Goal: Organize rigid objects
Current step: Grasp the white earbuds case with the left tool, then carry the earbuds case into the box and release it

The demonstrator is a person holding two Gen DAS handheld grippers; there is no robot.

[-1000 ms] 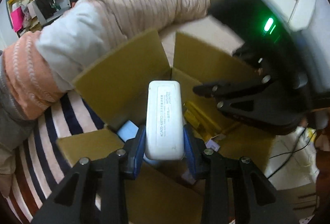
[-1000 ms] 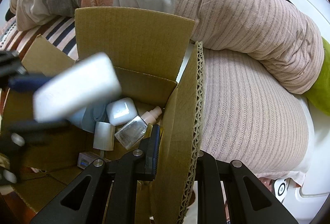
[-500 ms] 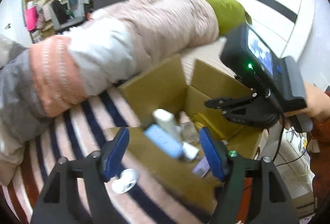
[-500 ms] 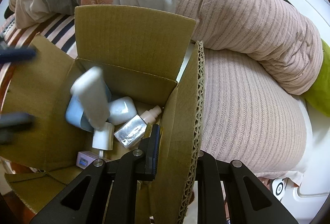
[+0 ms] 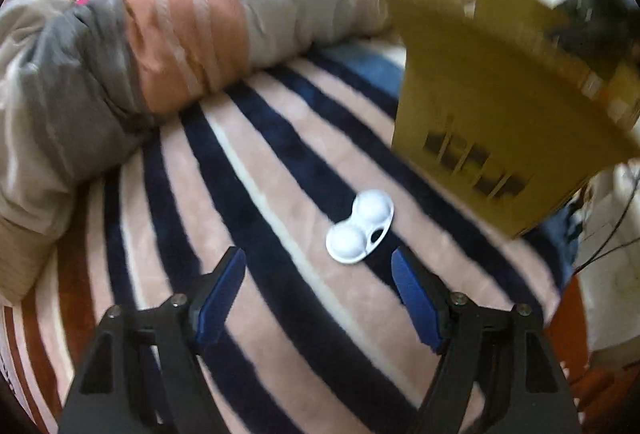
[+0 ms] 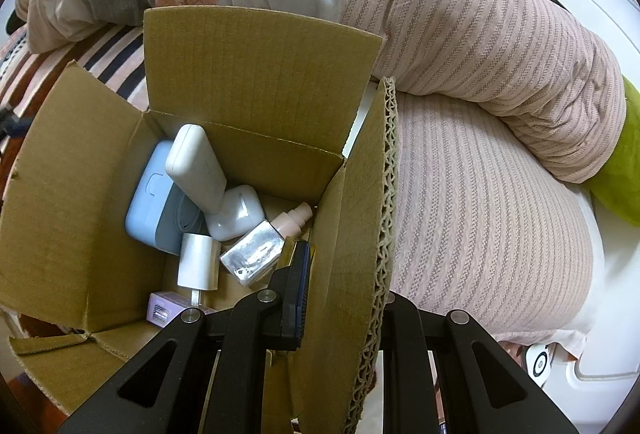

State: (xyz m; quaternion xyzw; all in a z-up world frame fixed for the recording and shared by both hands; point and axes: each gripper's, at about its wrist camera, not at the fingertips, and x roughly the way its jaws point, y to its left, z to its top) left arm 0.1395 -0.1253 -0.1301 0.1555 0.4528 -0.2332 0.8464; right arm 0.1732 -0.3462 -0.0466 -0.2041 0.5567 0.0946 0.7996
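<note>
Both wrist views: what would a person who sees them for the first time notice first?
In the right wrist view, the open cardboard box full of small items, with a white power bank leaning on top; the right gripper pinches one box flap. In the left wrist view, a white contact lens case lies alone on the striped blanket, just ahead of the open left gripper.

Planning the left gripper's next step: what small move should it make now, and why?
Probably ease the open left gripper forward and down to straddle the white contact lens case. The case lies alone on the striped blanket, just ahead of the fingertips and slightly to the right, while the right gripper holds the cardboard box flap, keeping it open.
</note>
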